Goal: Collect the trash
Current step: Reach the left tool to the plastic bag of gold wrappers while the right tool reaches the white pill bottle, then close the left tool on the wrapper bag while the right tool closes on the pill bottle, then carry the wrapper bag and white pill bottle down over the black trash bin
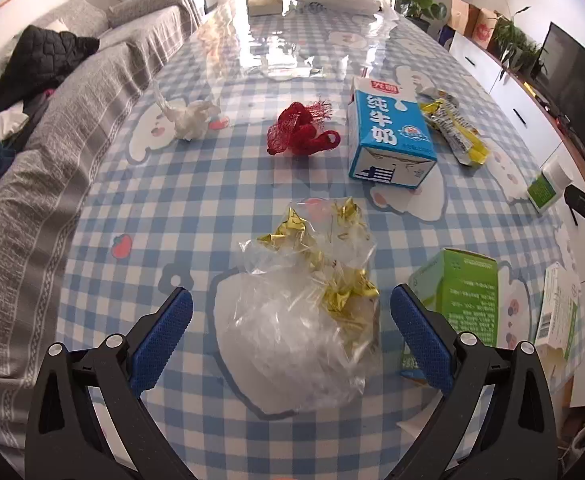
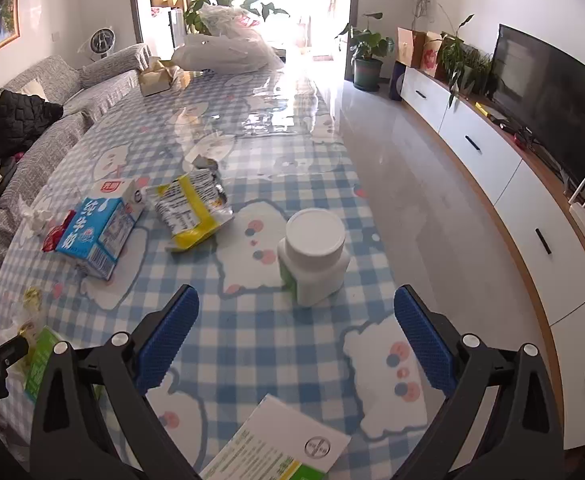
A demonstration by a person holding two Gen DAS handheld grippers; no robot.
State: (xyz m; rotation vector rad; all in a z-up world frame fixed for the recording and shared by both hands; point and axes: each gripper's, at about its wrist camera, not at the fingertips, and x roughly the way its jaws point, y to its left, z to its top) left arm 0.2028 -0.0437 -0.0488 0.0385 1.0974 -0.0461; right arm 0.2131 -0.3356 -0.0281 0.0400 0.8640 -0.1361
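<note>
The left gripper (image 1: pixel 291 322) hangs low over the counter (image 1: pixel 196 200) with its jaws spread wide to either side of a crumpled clear plastic bag (image 1: pixel 292 332) holding gold foil wrappers (image 1: pixel 348 296); that straddle looks like the set-up for a pinch, though neither pad touches the bag yet. The bag lies flat, its long axis running away from the gripper, the loose open end pointing toward the far side. Just right of it lies a green box (image 1: pixel 462 292). The right gripper (image 2: pixel 296 322) also has its jaws spread and empty, lined up toward an upright white pill bottle (image 2: pixel 312 256) near the counter's right edge, cap up, with a white-and-green box (image 2: pixel 276 448) beneath the jaws. Farther off lie a blue milk carton (image 1: pixel 388 136) on its side, long axis front to back, a yellow snack wrapper (image 2: pixel 190 208), red netting (image 1: pixel 300 132) and a wadded tissue (image 1: pixel 190 118).
</note>
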